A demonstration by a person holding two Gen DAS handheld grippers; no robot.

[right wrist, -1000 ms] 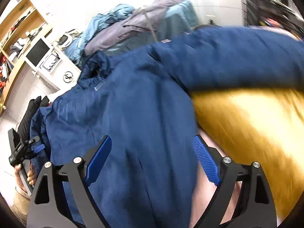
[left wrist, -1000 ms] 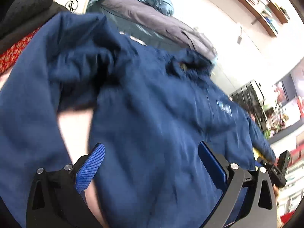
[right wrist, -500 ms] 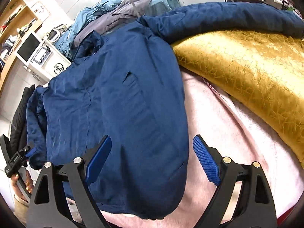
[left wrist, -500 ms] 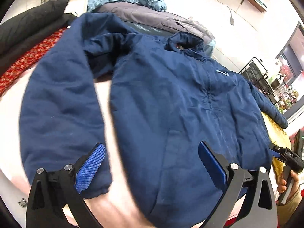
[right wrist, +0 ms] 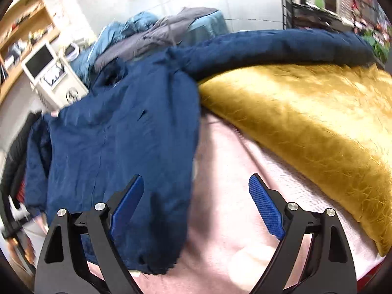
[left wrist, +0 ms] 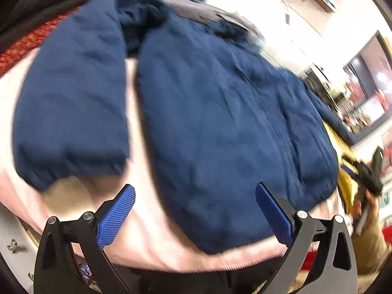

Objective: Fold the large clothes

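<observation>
The big blue jacket (left wrist: 220,112) lies spread out flat on the pink cover (right wrist: 232,196) of the desk. In the left wrist view it fills the middle of the frame, with 1 sleeve (left wrist: 71,112) at the left. In the right wrist view the other sleeve (right wrist: 281,44) runs across the top, resting on a gold cloth (right wrist: 306,122) at the right.

The left gripper (left wrist: 194,216) is wide open and holds nothing. The right gripper (right wrist: 196,205) is wide open too, and empty, with the jacket's bottom edge between its fingers (right wrist: 267,210).

The jacket is puffy and slippery, I think, so a small pinch could slide off. The far sleeve could drag the gold cloth along when it is pulled. The bottom edge lies close to the desk's edge, so a hard tug could pull the jacket off. Both views are blurry, so a grab could miss.
</observation>
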